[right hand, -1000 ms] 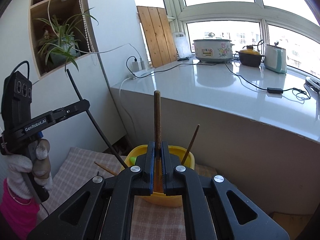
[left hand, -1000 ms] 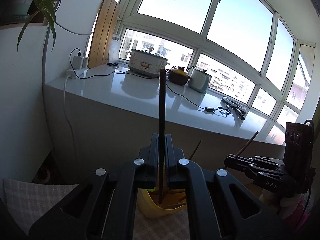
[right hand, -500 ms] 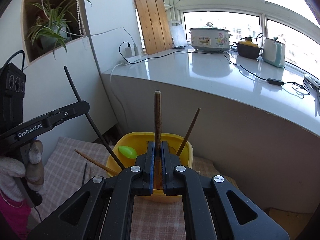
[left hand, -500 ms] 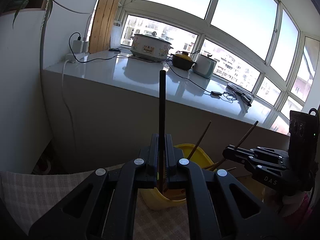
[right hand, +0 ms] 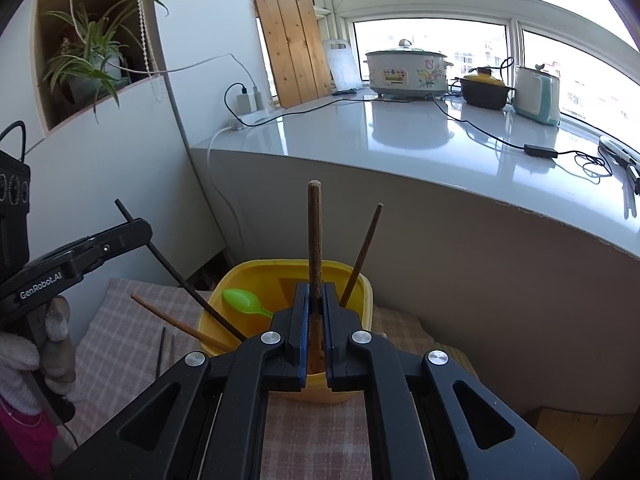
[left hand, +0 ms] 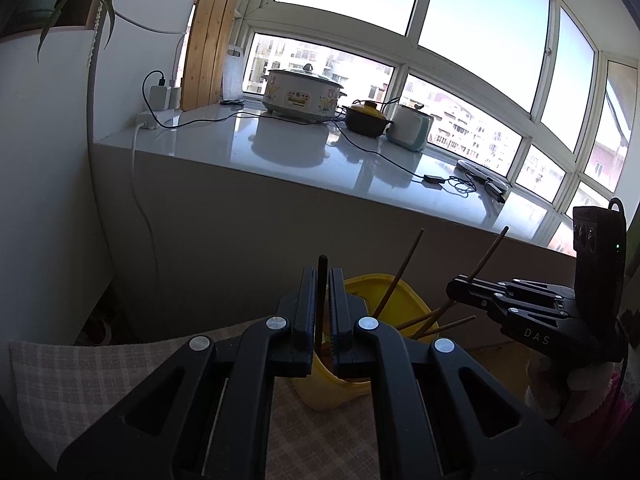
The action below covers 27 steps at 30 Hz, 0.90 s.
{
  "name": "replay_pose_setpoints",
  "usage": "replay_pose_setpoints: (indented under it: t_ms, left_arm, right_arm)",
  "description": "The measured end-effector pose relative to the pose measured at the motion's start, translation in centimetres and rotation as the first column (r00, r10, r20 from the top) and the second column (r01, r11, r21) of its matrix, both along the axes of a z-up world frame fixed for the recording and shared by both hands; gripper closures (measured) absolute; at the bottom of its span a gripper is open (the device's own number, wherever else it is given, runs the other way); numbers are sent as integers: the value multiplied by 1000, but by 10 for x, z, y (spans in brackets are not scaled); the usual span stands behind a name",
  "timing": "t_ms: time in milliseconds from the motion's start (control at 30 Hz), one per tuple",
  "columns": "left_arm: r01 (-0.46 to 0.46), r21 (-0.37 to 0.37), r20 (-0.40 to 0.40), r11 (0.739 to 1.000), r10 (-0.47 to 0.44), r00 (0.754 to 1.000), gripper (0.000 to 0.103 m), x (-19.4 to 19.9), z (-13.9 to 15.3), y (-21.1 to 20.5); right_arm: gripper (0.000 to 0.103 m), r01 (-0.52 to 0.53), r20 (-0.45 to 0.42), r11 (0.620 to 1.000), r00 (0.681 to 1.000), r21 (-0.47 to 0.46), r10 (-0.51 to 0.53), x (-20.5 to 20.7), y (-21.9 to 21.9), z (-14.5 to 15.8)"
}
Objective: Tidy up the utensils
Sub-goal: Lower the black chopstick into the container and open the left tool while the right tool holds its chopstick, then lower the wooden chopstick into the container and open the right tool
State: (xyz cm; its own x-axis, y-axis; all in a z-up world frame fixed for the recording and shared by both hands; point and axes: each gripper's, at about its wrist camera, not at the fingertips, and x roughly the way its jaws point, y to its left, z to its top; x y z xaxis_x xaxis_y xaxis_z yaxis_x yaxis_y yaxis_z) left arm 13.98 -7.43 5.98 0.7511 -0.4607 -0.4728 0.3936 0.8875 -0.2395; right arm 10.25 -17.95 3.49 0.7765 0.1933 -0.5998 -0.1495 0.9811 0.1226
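My left gripper (left hand: 322,280) is shut on a black chopstick (left hand: 322,268), and only a short end shows above the jaws. In the right wrist view that black chopstick (right hand: 180,276) slants from the left gripper (right hand: 140,232) down into the yellow container (right hand: 240,276). My right gripper (right hand: 315,292) is shut on a brown chopstick (right hand: 315,232) standing upright over the container. From the left wrist view the right gripper (left hand: 456,284) hangs beside the yellow container (left hand: 404,292). A green spoon (right hand: 244,302) and other brown chopsticks (right hand: 362,248) are inside.
The container stands on a checked cloth (right hand: 120,320), where two loose chopsticks (right hand: 162,346) lie to its left. Close behind rises a white counter (right hand: 400,148) carrying a cooker (right hand: 406,72), pots and cables. A gloved hand (right hand: 24,364) holds the left gripper.
Both grippers have sunk toward the yellow container. Far less of the black chopstick stands above the left jaws than before. The container shows larger in both views.
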Motion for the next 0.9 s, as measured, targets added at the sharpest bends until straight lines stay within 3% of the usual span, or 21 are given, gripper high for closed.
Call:
replay_pose_setpoints:
  t_ms: [267, 367, 433, 500, 567, 667, 900]
  left_arm:
    - [-24, 17, 69, 1000, 22, 997, 96, -18, 11, 5]
    - [-39, 18, 92, 999, 37, 995, 80, -25, 16, 11]
    - [-51, 16, 104, 999, 49, 993, 77, -30, 18, 15]
    - [-62, 19, 117, 998, 60, 991, 74, -35, 19, 20]
    - [-76, 27, 123, 997, 72, 990, 64, -39, 18, 24]
    - [-93, 44, 122, 995, 87, 989, 61, -44, 14, 31]
    - [-131, 98, 105, 986, 121, 987, 61, -52, -3, 46]
  right_arm:
    - [98, 17, 27, 1000, 999, -11, -17, -10, 2, 5]
    - [85, 20, 44, 1000, 999, 2, -20, -15, 1, 9]
    - [76, 20, 65, 1000, 998, 1, -20, -21, 2, 13]
    - [76, 17, 82, 1000, 997, -3, -17, -26, 4, 16]
    - [74, 13, 94, 1000, 996, -6, -13, -30, 7, 19]
    - [57, 4, 116, 1000, 993, -5, -4, -38, 10, 23]
    - [49, -34, 141, 999, 989, -14, 35, -55, 25, 24]
